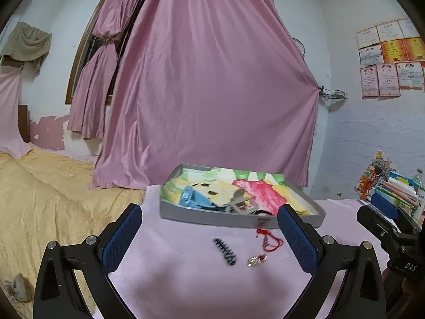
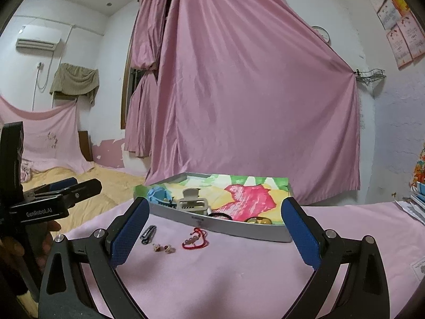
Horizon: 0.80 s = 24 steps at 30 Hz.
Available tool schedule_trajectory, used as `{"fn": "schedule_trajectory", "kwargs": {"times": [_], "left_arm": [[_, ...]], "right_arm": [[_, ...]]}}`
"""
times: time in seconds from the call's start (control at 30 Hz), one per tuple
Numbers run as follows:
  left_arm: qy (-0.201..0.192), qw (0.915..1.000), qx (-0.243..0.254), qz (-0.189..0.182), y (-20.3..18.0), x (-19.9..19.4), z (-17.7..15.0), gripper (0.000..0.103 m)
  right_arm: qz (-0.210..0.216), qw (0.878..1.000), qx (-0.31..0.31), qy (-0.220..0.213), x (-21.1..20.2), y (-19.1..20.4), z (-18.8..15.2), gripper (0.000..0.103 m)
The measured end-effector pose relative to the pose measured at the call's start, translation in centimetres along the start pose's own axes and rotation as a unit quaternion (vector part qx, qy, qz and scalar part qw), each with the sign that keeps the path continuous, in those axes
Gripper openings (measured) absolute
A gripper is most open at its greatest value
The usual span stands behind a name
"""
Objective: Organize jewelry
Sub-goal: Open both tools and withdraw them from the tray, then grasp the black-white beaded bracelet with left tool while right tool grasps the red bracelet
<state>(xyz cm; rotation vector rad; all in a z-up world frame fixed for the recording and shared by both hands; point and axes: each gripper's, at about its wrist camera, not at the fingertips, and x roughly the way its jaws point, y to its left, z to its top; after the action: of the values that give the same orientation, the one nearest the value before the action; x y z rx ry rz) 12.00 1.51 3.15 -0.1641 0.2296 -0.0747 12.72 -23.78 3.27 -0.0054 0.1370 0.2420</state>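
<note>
Jaws on my left gripper (image 1: 209,235) gape wide, empty; my right gripper (image 2: 215,230) likewise holds nothing. Between the left pads lie a black hair comb (image 1: 225,251) at 12 o'clock, a pair of earrings (image 1: 256,260) at 1, and a red cord bracelet (image 1: 268,239) beyond, all just short of the grey tray (image 1: 239,219). Risk, I judge: small earrings slipping my broad pads, or the cord snagging and dragging the pink cloth (image 1: 186,279).
</note>
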Motion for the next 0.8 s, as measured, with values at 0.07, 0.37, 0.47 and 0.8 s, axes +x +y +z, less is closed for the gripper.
{"fn": "schedule_trajectory", "kwargs": {"times": [0.07, 0.37, 0.47, 0.8], "left_arm": [[0.006, 1.0, 0.0, 0.005, 0.5, -0.1, -0.4, 0.102], [0.044, 0.999, 0.002, 0.006, 1.3, 0.8, -1.6, 0.102], [0.071, 0.9974, 0.004, 0.001, 1.3, 1.6, -1.7, 0.102], [0.159, 0.987, 0.011, -0.019, 1.0, 4.5, -1.4, 0.102]], "right_arm": [[0.002, 1.0, -0.003, 0.006, 0.1, 0.3, -0.3, 0.098], [0.006, 0.999, -0.008, 0.045, 1.6, 1.0, -0.9, 0.098], [0.003, 0.998, -0.017, 0.068, 2.4, 1.0, -0.8, 0.098], [0.027, 0.987, -0.065, 0.141, 4.1, 0.9, 0.1, 0.098]]}}
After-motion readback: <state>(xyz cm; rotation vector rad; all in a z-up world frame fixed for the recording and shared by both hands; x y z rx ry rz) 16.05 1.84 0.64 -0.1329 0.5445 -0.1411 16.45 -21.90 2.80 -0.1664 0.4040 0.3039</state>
